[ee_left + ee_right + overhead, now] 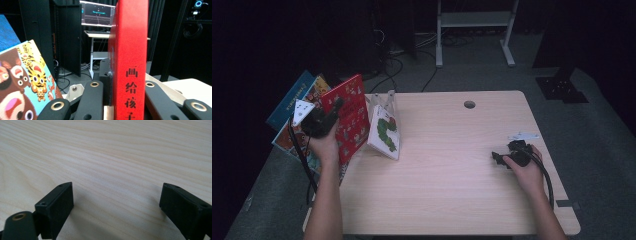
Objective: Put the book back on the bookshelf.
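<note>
A red picture book [349, 116] stands upright at the table's left edge, and my left gripper [333, 107] is shut on it. In the left gripper view the red book's spine [130, 57] with black characters rises between the two black jaws. Right of it a white book with a green caterpillar [385, 132] leans against a clear book stand [384, 100]. My right gripper [498, 158] rests low on the wooden table [452, 150] near its right side. Its jaws stand wide apart in the right gripper view, with only bare wood [112, 165] between them.
Behind the red book lean a blue book [292, 97] and an animal picture book [299, 137], whose tiger cover [25, 82] is at the left of the left gripper view. A cable hole [469, 104] sits at the table's far edge. A desk frame [474, 30] stands beyond.
</note>
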Demonstrator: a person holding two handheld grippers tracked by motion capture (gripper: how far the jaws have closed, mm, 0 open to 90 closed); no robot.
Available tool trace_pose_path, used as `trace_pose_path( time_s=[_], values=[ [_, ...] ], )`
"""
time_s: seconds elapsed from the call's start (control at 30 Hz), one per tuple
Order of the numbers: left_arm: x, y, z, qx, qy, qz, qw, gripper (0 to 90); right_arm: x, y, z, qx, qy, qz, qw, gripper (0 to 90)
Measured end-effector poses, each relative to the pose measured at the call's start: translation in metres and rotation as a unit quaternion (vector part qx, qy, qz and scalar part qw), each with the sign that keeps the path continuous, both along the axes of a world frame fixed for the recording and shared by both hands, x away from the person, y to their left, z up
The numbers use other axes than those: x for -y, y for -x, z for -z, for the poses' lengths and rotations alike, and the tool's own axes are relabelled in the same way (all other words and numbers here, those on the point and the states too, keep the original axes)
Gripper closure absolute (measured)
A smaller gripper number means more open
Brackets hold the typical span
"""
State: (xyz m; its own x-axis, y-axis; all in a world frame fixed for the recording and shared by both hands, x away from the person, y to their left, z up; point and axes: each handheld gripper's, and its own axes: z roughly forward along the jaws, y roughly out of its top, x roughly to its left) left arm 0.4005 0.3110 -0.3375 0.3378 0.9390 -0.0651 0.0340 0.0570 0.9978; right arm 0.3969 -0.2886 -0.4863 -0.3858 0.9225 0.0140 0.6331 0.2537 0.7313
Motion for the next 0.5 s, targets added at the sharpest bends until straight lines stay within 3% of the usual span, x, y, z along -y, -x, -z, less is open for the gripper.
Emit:
trace_pose_path(
  time_s=[0.27, 0.5],
  values=[
    [0.001, -0.016, 0.011, 0.007, 0.003, 0.004, 1.0, 79.3, 0.0, 0.0, 0.0, 0.0, 0.001, 0.0, 1.0, 10.8],
    [0.001, -0.018, 0.019, 0.013, 0.017, 0.004, 0.9998, 79.2, 0.0, -0.001, 0.0, 0.0, 0.001, 0.0, 1.0, 10.8]
  ],
)
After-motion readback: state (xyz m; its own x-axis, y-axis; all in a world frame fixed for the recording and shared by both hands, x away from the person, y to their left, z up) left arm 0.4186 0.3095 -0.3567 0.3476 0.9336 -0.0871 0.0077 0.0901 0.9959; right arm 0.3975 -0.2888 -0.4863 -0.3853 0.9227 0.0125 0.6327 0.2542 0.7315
